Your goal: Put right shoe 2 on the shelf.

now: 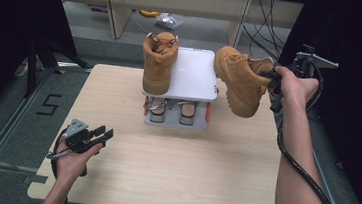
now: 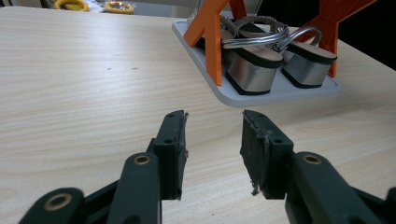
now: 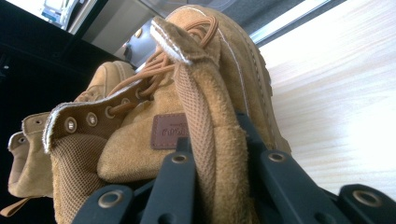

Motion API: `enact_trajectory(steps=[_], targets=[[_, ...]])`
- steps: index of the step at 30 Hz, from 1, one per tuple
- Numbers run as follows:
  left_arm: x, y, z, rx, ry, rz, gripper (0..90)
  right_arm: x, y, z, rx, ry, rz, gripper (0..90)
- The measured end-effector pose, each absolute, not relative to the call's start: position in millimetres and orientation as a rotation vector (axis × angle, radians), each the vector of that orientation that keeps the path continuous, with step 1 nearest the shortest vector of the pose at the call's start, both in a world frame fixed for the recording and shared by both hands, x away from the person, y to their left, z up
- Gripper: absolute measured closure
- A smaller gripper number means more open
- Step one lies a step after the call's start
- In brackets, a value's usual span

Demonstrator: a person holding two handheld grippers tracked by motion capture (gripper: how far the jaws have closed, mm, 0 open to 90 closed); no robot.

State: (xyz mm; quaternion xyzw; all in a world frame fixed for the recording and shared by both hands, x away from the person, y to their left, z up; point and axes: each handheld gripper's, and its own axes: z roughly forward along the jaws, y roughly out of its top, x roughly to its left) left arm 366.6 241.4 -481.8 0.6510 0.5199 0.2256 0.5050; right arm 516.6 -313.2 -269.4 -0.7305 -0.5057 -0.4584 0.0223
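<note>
Tan suede covers the boot (image 1: 238, 82) that the right hand-held gripper (image 1: 271, 76) holds in the air at about two o'clock from the middle of the tabletop (image 1: 164, 155). In the right gripper view, the black jaws are clamped on the boot's padded collar edge (image 3: 205, 135), one jaw on each side, with the laces and a small dark label beside the grip. From above, the boot hangs tilted, with its sole turned down and toward the table's right edge, clear of the wood. It sits just right of the white two-level rack (image 1: 194, 73) and apart from it.

A second tan boot (image 1: 158, 62) stands upright on the left part of the rack's top plate, at twelve o'clock on the tabletop. Under that plate, between orange posts (image 2: 212, 37), a pair of silver wedge sandals (image 2: 261, 65) rests on the grey bottom tray (image 2: 280, 95).

At about eight o'clock, the left hand-held gripper (image 1: 99, 135) hovers low near the near-left corner, well apart from the rack. Its jaws stand wide with nothing between them and point toward the sandals at roughly one o'clock.
</note>
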Motion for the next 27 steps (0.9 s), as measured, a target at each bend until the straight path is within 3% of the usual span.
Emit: enact_trajectory(steps=[27], targets=[[366, 244, -482, 1.569, 1.251, 0.543, 59.7, 530, -280, -258, -2.217, -1.589, -1.442, 81.0]])
